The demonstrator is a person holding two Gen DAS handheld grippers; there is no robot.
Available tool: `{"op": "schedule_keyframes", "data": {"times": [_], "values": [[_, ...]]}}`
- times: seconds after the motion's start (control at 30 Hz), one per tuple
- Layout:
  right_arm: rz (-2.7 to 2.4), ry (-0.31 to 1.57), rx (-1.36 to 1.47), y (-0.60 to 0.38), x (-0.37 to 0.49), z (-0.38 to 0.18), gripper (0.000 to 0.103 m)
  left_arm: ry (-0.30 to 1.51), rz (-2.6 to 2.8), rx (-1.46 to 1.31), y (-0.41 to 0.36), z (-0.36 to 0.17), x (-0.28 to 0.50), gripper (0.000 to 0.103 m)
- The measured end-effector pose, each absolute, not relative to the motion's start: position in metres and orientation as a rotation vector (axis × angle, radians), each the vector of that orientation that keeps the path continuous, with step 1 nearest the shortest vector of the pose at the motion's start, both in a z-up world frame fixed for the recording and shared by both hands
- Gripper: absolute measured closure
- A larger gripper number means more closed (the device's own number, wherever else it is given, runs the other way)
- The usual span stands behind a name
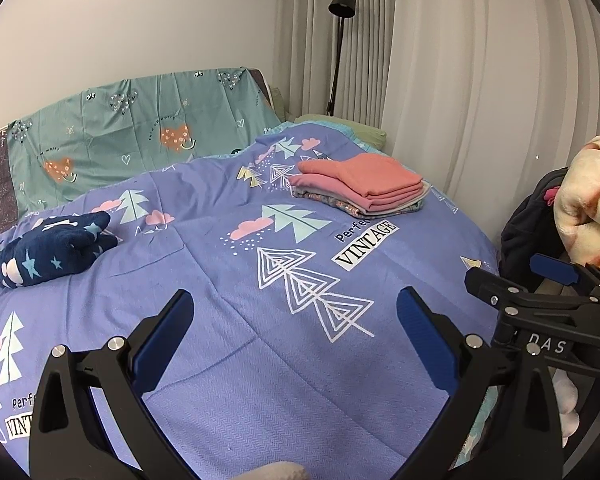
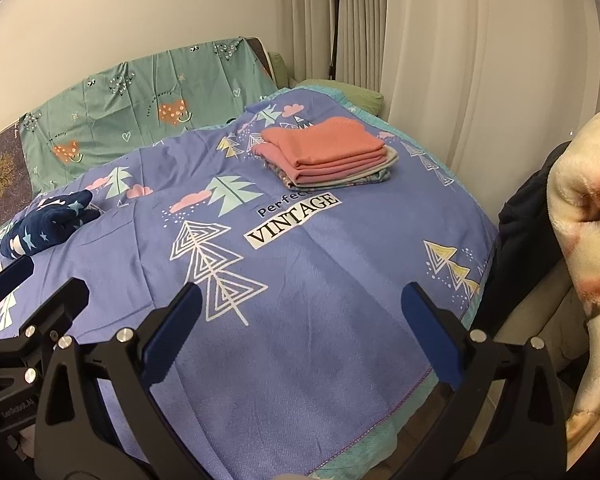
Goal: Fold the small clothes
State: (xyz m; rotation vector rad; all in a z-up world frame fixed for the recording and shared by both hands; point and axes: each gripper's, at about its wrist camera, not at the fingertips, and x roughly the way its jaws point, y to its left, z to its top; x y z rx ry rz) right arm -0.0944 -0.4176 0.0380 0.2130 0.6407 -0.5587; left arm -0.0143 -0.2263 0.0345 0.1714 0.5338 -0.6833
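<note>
Hovering above the near part of the bedspread (image 1: 228, 360), the left gripper (image 1: 296, 332) has its blue-padded fingers (image 1: 162, 336) spread wide with nothing between them; the right gripper (image 2: 302, 332) hangs over the same cloth nearer its stitched edge, likewise splayed and empty. Each shows in the other's camera — the right one at the far right of the left view, the left one at the lower left of the right view.

Taking the bedspread's "VINTAGE" label (image 2: 294, 220) as the landmark: just beyond it lies the stack (image 2: 328, 152) of folded small clothes, pink pieces on top, grey and patterned ones beneath, edges roughly squared; well to the left of the label, near the bedspread's left side, sits a navy garment (image 2: 46, 224) with pale stars, bunched and unfolded. A white line-drawn tree print (image 2: 210, 268) runs from beside the label toward the grippers; pink clouds and mint trees dot the cloth around it.

Beyond the label and the stack, a teal sheet (image 1: 140, 136) with orange hearts stands against the wall; a green pillow (image 1: 340, 128) lies at the head corner behind the stack; a black floor lamp (image 1: 340, 40) rises there in front of pale curtains (image 1: 480, 80). To the right of the label, off the bed — a cream fleece (image 2: 584, 216) with orange blotches, heaped over something dark (image 2: 524, 208).
</note>
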Motion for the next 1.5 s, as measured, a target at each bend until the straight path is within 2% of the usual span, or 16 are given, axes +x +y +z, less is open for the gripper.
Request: {"op": "schedule_keyframes", "data": {"times": [1.5], "values": [[-0.563,0.636,0.213,-0.4237,-0.0948,0.0393,0.002,0.536,-0.679,0.169,-0.2321,0.0333,-0.0169,0.001]]}}
